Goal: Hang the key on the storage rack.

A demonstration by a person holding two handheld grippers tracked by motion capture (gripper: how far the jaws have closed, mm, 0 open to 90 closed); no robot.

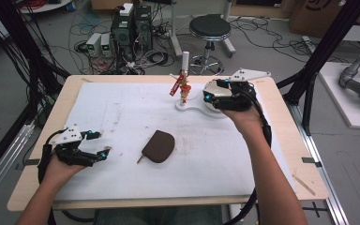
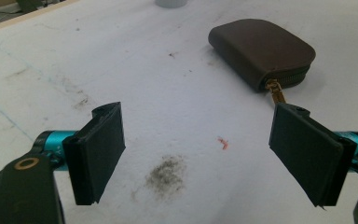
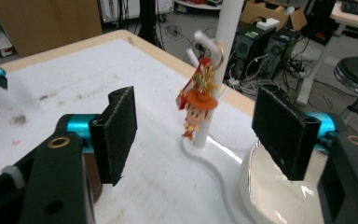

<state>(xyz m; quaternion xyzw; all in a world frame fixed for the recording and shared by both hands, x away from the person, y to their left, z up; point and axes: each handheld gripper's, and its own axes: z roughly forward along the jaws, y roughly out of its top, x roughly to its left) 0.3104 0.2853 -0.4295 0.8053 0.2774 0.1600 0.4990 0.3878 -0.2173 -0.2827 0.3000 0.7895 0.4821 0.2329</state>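
Black padded jaws of my right gripper point(image 3: 200, 135) rise from the bottom of the right gripper view, spread wide and empty, framing a cowboy-figure keychain point(image 3: 198, 100) that hangs at centre frame from a hook on a white stand point(image 3: 223, 56). In the high view, that same gripper point(image 1: 205, 97) sits right of centre near the top of the table, just beside the keychain point(image 1: 183, 89) and over the stand's glossy white base point(image 1: 201, 104).

My left gripper point(image 1: 104, 152) rests at lower left of the high view, its jaws likewise released and holding nothing. In the left gripper view they stand well apart above the stained white mat point(image 2: 135, 70), with a brown zip pouch point(image 2: 263, 51) at upper right and its zipper pull point(image 2: 276, 91) just above my right-hand pad.

The work in hand looks to be lifting the keychain off its hook, with the pouch point(image 1: 159, 146) waiting mid-table. As I judge it, the risks are plain: the charm dangles freely, so a closing pad could nudge it aside and make it swing out of the grip. Pulling sideways rather than up along the hook could snag the ring and tip the slim stand. A pinch on the figure alone may slip, dropping it onto the base.
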